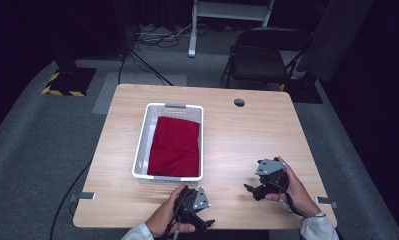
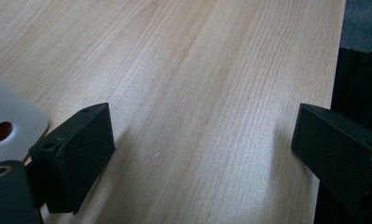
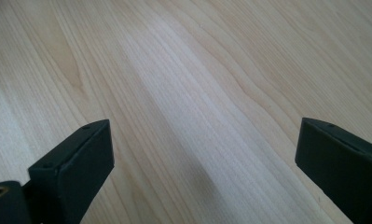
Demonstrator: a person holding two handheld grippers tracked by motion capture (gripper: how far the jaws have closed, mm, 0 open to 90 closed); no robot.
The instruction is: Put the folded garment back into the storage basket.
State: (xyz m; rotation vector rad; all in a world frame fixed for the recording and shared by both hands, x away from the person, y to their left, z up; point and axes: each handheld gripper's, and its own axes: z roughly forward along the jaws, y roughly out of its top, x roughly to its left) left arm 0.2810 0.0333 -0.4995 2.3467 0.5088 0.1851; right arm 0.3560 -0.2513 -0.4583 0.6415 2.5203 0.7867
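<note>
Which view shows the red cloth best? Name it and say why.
The high view: the red cloth lies folded flat inside the white basket, seen whole from above. The left gripper view catches a corner of the basket with a red spot through a hole. The right gripper view looks at bare table between open jaws.
</note>
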